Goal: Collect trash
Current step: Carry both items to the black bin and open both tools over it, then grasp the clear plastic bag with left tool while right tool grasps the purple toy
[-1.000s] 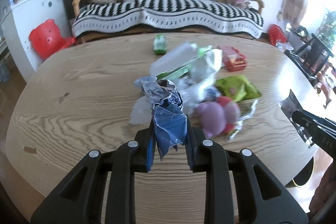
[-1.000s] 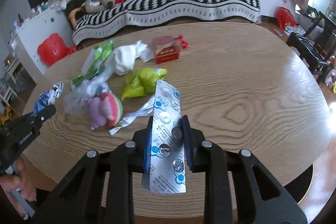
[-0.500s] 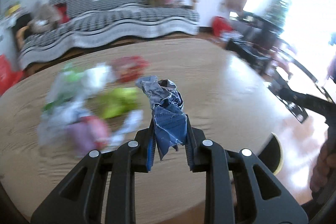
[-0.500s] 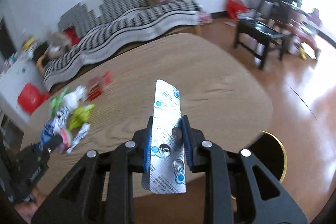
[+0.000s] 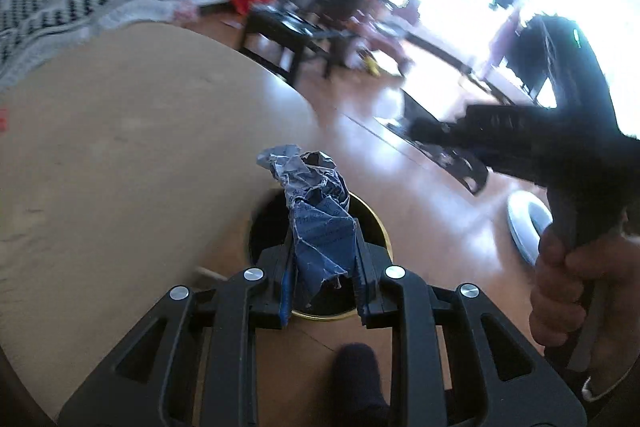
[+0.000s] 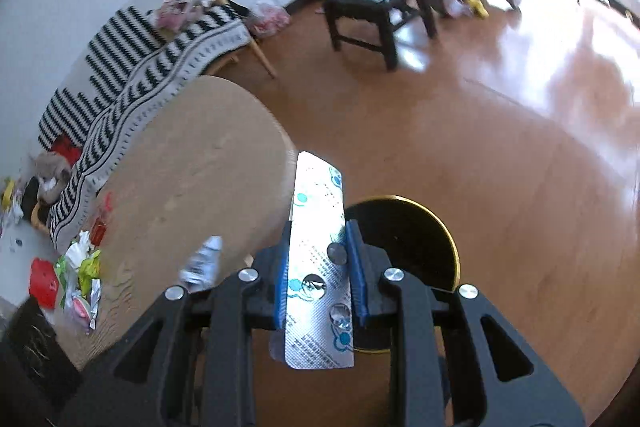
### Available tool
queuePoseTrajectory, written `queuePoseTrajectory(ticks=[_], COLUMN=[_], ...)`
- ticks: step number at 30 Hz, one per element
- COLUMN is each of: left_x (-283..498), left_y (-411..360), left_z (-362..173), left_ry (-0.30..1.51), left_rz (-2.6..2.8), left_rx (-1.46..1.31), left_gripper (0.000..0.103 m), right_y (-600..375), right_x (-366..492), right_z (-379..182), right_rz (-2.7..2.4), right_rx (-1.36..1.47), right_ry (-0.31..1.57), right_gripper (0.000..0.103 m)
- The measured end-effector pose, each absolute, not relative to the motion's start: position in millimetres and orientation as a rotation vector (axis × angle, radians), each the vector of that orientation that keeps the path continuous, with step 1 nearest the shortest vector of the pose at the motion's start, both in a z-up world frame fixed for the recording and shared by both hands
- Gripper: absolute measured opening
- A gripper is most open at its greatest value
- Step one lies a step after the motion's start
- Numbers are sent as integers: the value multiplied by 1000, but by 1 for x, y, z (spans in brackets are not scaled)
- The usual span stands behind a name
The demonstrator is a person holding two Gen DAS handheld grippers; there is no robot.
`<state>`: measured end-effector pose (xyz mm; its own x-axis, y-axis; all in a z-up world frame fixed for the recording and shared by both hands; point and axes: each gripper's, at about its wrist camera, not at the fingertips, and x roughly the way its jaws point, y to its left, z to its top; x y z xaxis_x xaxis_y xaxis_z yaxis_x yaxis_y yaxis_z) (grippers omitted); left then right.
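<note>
Left wrist view. Left gripper point(image 5: 323, 263) at lower centre, clamped on crumpled blue wrapper point(image 5: 316, 215); wrapper stands up between the blue-padded fingers, its torn top reaching to mid-frame. Directly behind wrapper and fingers, lower centre: round black bin with gold rim point(image 5: 380, 223) on wooden floor point(image 5: 432, 195), bin mouth partly hidden by the gripper. Pale wooden table point(image 5: 120, 155) fills left half, its edge curving down beside the bin. Right gripper point(image 5: 472, 131) at right of frame, blurred and dark, held in a hand point(image 5: 560, 283) at lower right; whether its fingers are apart or together cannot be told from here. Striped sofa point(image 5: 80, 3) at upper left, blurred.

Right wrist view. Right gripper point(image 6: 318, 281) at lower centre, clamped on silver blister pack point(image 6: 318, 227); pack runs upright through the fingers, sticking out above and below them. Same bin point(image 6: 416, 239) just right of the pack, behind the right finger. Table point(image 6: 192, 179) at centre left, remaining litter point(image 6: 82, 279) heaped at its far-left end. Black chair point(image 6: 376, 7) at top centre.
</note>
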<state>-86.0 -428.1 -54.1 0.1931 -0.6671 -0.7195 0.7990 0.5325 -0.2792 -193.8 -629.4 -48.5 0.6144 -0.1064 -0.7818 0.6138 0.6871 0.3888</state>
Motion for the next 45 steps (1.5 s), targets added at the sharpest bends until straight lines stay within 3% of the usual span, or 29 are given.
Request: queuePoseTrajectory(ticks=[15,16,17,19,26,29,32,45], left_x=[-78,-77,-77,-75,-72,-71,-64,-4], left_y=[-484,-485,-487,-486,-480,-468,-441,-244], left_z=[-103,-103,-104,-105,-93,-79,-60,-4], left_ry=[998,994,992,987,968,949,924,845], left_rz=[-1065,-1061,-1056,-1046,-1032,-1019,-977,-603], left_rx=[235,237,236,230,204,205,194,107], left_gripper=[25,28,34,47,77,86,91,91], right_y=[-654,-656,-657,-659,-652,-639,-617,-441], right_x=[-189,-189,-190,-191,-191,-184,-171,-56], right_z=[-79,-79,-79,-76,-62,-48,-31,17], right_rz=[-481,-481,-489,-501,-509,-485,-452,-105], right_rx=[796,802,810,808,761,713,639,424], right_ry=[863,861,858,840,811,790,773,783], right_gripper=[26,36,58,71,74,87,90,93])
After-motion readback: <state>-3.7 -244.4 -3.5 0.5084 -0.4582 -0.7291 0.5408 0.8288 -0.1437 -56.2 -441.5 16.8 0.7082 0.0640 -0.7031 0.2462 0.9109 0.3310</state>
